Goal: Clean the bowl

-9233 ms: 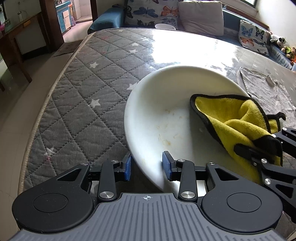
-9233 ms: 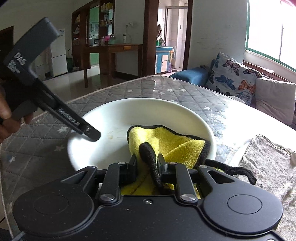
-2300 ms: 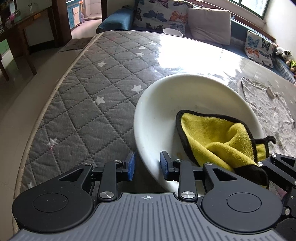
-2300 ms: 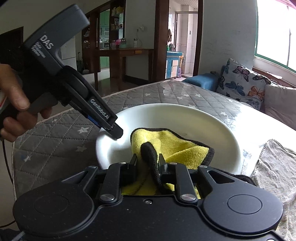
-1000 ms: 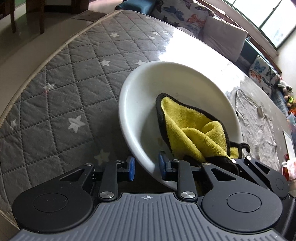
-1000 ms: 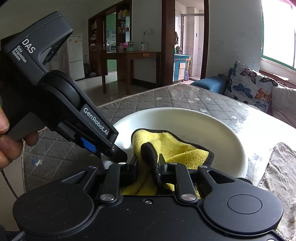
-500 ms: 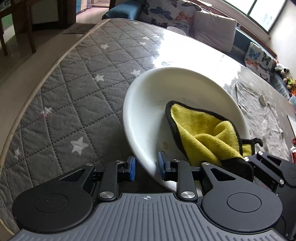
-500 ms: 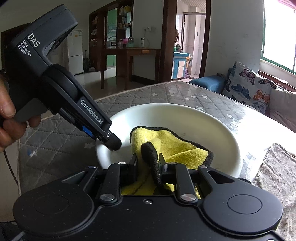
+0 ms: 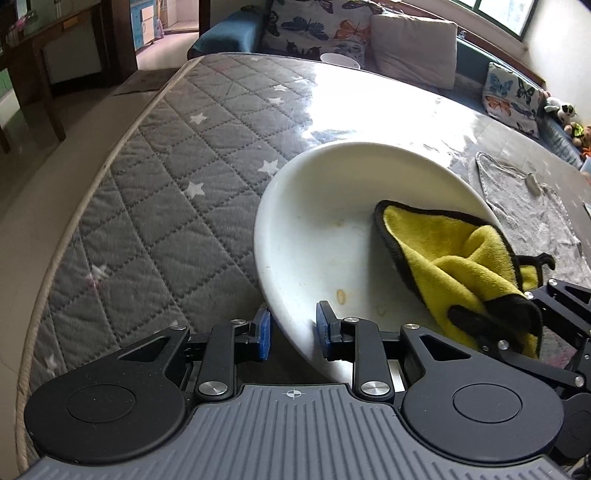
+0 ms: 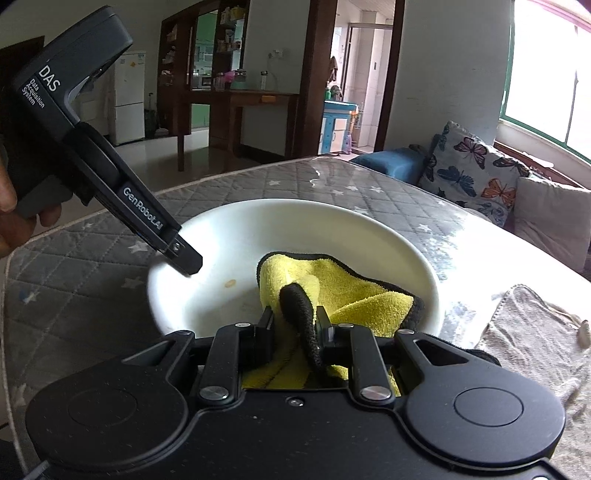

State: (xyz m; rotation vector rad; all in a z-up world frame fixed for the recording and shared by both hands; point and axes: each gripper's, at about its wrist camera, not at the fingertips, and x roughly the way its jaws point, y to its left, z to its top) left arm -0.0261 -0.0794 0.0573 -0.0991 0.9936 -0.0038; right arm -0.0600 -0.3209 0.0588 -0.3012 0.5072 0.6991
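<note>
A wide white bowl (image 9: 332,206) sits on the grey quilted table cover, with a few small food crumbs inside it. My left gripper (image 9: 292,334) is shut on the bowl's near rim, one blue pad outside and one inside. It also shows in the right wrist view (image 10: 184,258), clamped on the bowl's left rim (image 10: 159,280). My right gripper (image 10: 294,328) is shut on a yellow cloth with black edging (image 10: 343,291) and holds it inside the bowl. In the left wrist view the cloth (image 9: 454,254) lies against the bowl's right side.
A grey towel (image 9: 532,206) lies on the table right of the bowl, also in the right wrist view (image 10: 535,332). A sofa with butterfly cushions (image 9: 314,26) stands beyond the table. The table's left edge (image 9: 74,221) drops to the floor.
The yellow cloth has moved from the bowl's left part to its right side. A crumb near the left gripper's inner pad now shows. The left gripper still clamps the rim.
</note>
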